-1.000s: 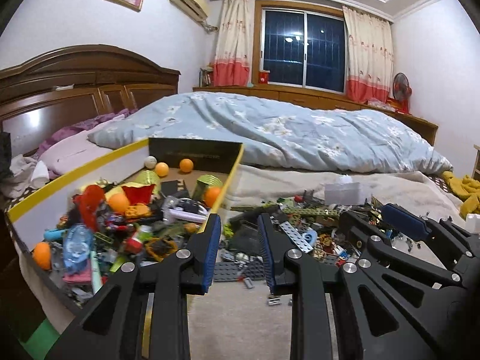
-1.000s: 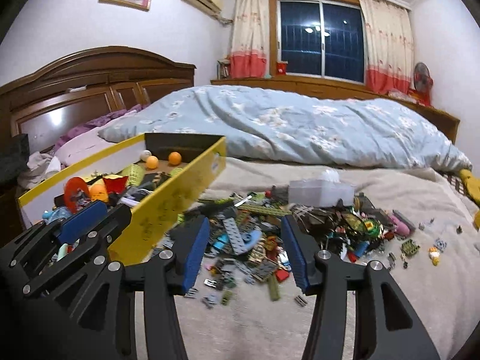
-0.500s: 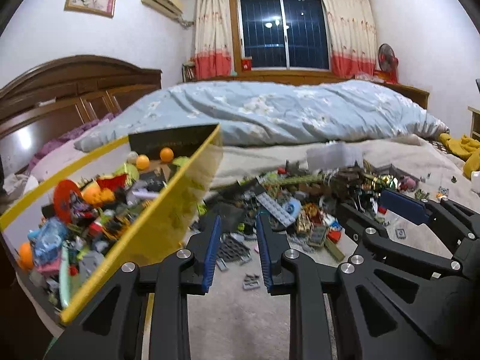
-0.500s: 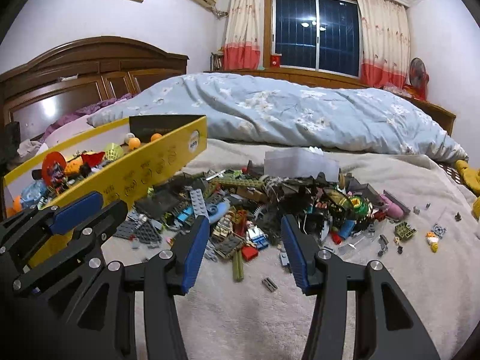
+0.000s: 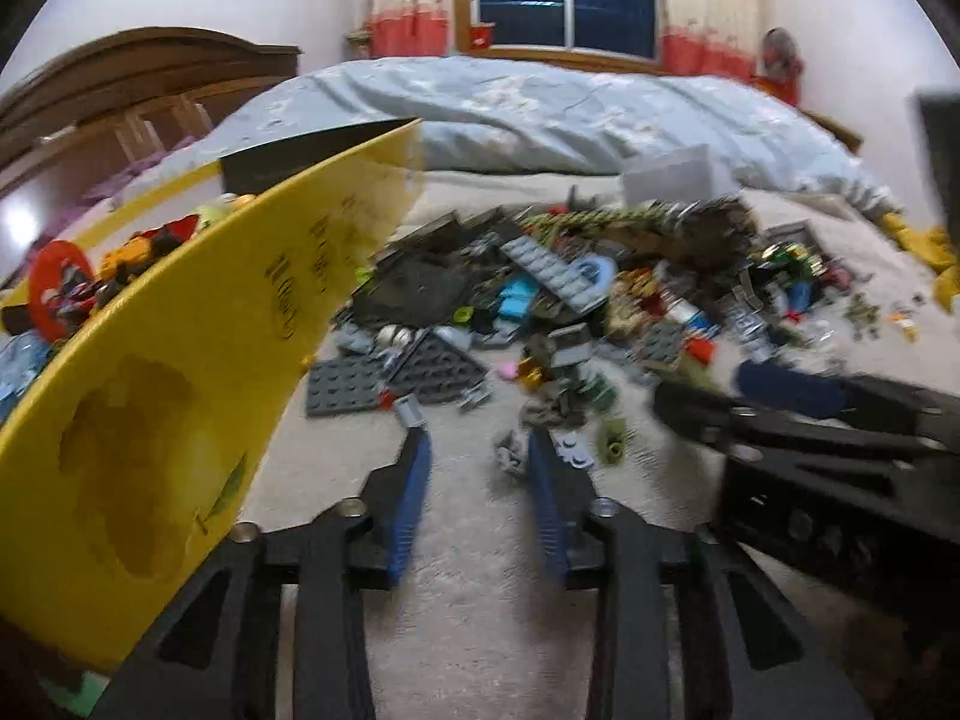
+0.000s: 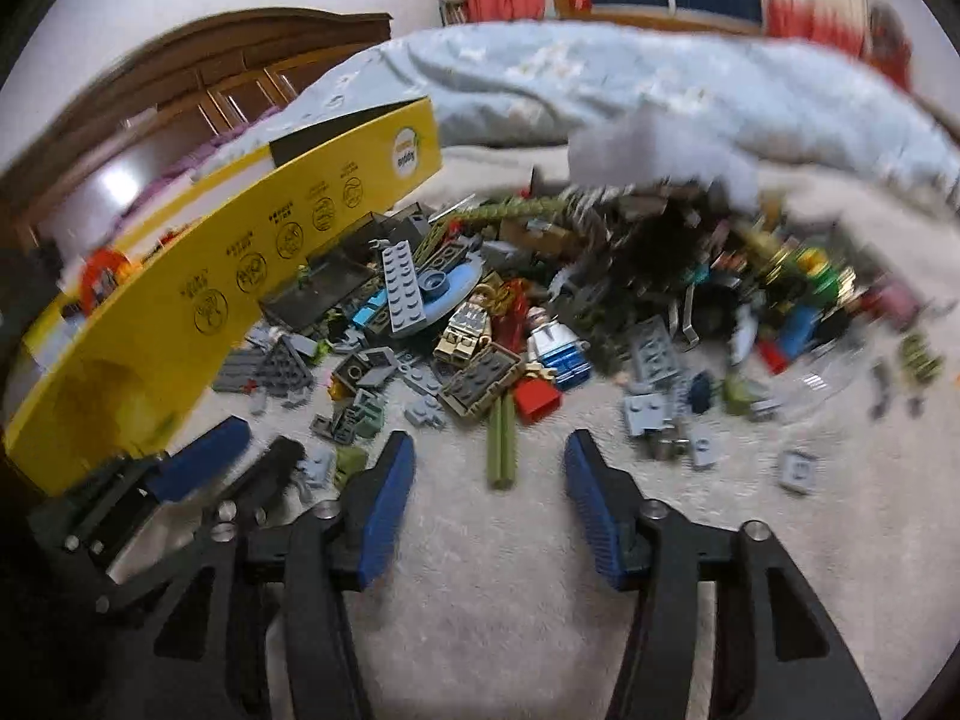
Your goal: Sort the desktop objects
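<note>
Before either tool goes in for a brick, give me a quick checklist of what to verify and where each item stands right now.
1. Left tool empty: ok, its jaws are opening with only blanket between them.
2. Right tool empty: ok, its jaws are opening; the olive green bars lie just ahead, untouched.
3. Two tools apart from each other: ok, side by side with a gap.
4. Brick pile within easy reach ahead: ok.
5. Yellow box open beside the pile: ok, toys show inside.
6. Single target singled out: cannot tell, the pictures are blurred by motion.
</note>
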A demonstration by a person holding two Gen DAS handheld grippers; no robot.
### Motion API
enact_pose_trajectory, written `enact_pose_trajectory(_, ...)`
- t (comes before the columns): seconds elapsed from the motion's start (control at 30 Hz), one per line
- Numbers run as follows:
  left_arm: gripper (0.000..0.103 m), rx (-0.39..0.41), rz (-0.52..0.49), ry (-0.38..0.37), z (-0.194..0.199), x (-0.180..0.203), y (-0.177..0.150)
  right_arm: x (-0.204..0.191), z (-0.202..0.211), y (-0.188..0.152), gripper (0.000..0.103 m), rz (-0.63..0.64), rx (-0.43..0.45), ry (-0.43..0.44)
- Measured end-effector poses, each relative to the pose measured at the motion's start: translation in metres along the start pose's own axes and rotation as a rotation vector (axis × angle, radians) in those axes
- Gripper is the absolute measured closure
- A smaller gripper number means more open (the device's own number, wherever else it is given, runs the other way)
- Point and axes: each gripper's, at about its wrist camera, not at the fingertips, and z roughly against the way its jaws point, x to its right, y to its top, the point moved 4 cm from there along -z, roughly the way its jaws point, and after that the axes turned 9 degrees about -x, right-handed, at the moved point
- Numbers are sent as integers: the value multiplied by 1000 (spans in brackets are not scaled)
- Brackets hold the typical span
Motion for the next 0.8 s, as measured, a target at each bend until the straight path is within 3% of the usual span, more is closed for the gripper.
enact_pose_trajectory(0.1,55,-33,-30,-47,-4,4,2,1,-11,7,36,3,-38,27)
enact_pose_trajectory(0.33,54,-93,-78,-3,-19,16,7,-6,-24,20,35,9,-50,-28)
enact_pose_trajectory(0.43,57,-91,-93,-15,-23,20,12,5,-23,23,53,-51,-31,1)
enact_pose_trajectory(0.5,77,-87,-98,-51,-25,22,16,14,-22,27,71,-98,-16,40)
enact_pose_trajectory(0.57,86,-85,-98,-63,-26,21,20,22,-22,29,95,-137,-10,111)
enact_pose_trajectory(0.7,86,-18,-65,-78,-14,18,25,33,-8,29,95,-159,61,229)
enact_pose_trajectory(0.8,86,31,-76,-98,-1,21,26,21,29,25,95,3,180,186)
